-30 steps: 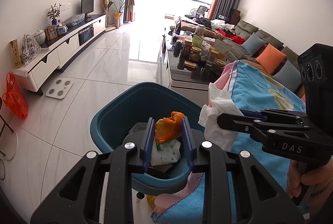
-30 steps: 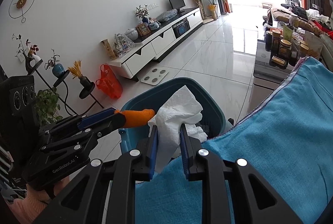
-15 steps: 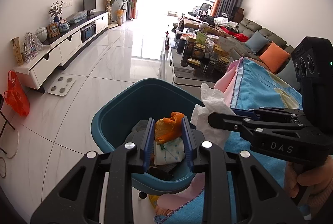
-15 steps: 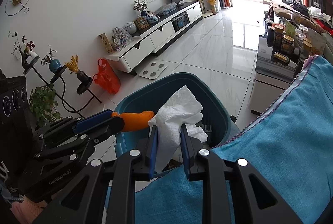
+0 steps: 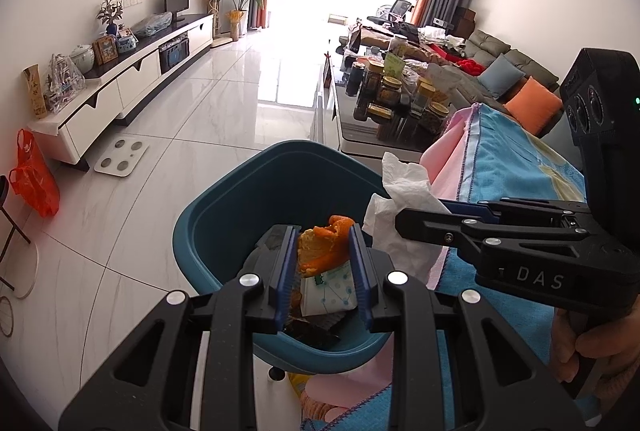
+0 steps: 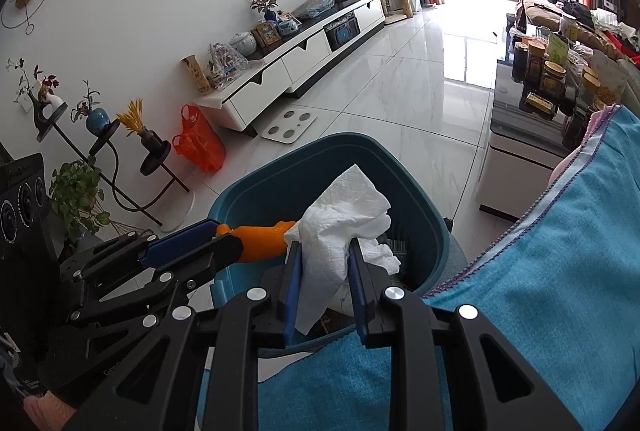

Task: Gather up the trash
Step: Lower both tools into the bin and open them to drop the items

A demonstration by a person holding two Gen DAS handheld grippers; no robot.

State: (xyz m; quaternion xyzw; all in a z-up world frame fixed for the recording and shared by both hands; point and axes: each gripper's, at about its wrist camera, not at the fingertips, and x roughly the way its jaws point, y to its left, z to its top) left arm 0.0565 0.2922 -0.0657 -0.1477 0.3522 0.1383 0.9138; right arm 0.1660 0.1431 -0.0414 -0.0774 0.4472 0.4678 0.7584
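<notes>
The orange peel (image 5: 325, 246) is held between the closed jaws of the left gripper (image 5: 323, 251), directly over the opening of the teal trash bin (image 5: 224, 215), so it needs only to fall straight down. The crumpled white tissue (image 6: 338, 231) is clamped in the narrow jaws of the right gripper (image 6: 325, 265), above the bin's side next to the blue towel (image 6: 560, 271). Both grippers point forward and a little down, close beside each other.

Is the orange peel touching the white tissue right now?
Cannot tell. In the right wrist view the orange peel meets the tissue edge, but that may be overlap; the left wrist view shows them apart in the image.
</notes>
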